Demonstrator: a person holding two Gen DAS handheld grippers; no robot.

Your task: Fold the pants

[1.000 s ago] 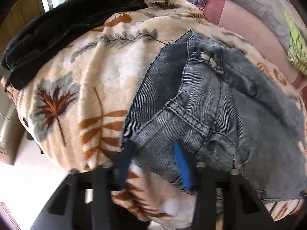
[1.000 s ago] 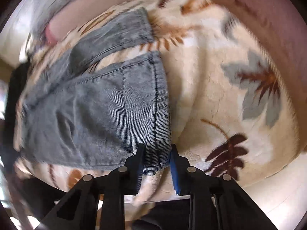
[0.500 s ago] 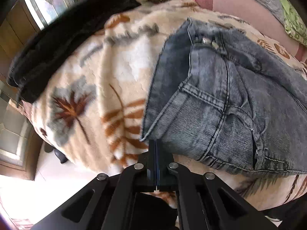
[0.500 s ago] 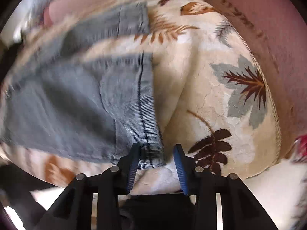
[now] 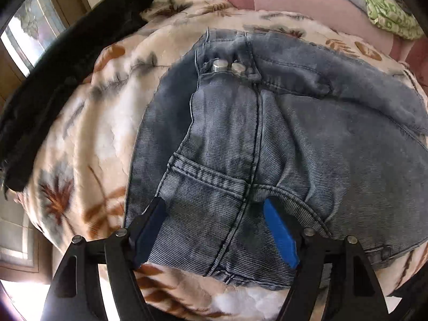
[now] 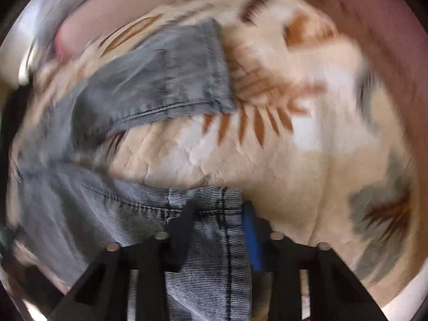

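Here my right hand-held gripper (image 6: pixel 216 230) is closing on the limp denim pants' (image 5: pixel 267 139) hem; the left hand-held gripper (image 5: pixel 214 230) is opening over the thick waistband, nothing pinched.

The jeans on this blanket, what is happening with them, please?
A person is folding grey-blue jeans on a leaf-patterned blanket, with a gripper in each hand. The left gripper hovers over the waist end near the two metal buttons; its jaws are opening and the pads do not press the cloth. The right gripper has a hemmed leg end between its jaws, which are closing on it. The other leg end lies flat farther back. That view is blurred.
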